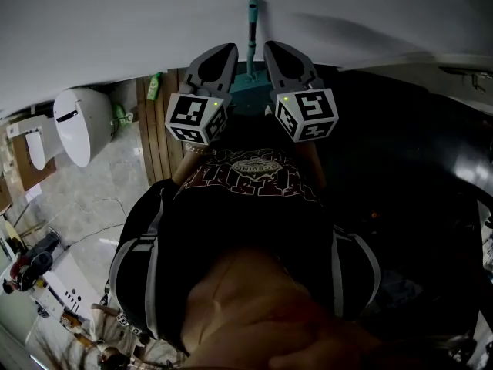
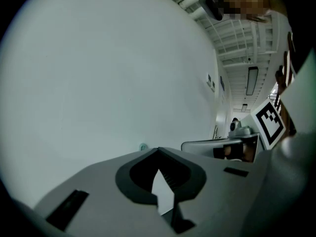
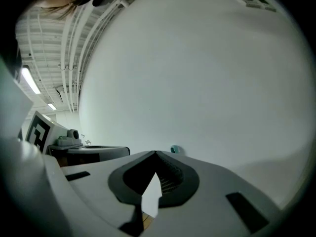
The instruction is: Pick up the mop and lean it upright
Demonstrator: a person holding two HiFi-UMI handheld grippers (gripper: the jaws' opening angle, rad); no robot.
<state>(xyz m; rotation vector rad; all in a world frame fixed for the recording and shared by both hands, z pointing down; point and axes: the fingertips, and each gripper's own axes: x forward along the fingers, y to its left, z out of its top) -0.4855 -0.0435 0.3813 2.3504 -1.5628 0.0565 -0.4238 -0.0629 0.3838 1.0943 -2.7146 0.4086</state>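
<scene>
The mop's teal handle [image 1: 252, 21] stands upright against the white wall, and its teal head [image 1: 248, 92] shows low between my two grippers. My left gripper [image 1: 224, 52] and right gripper [image 1: 275, 50] point at the wall on either side of the handle, apart from it. Both have their jaws together at the tips with nothing between them. In the left gripper view the left gripper [image 2: 158, 150] is shut, and the handle's teal end [image 2: 143, 146] peeks over it. The right gripper view shows the right gripper [image 3: 156, 153] shut as well, with the handle's end [image 3: 174, 149] just beyond.
A white toilet [image 1: 79, 126] stands at the left on pale tiles, with a green bottle [image 1: 154, 87] by a wooden floor strip [image 1: 158, 141]. A large dark object [image 1: 431, 168] fills the right side. Small clutter [image 1: 31, 268] lies at the lower left.
</scene>
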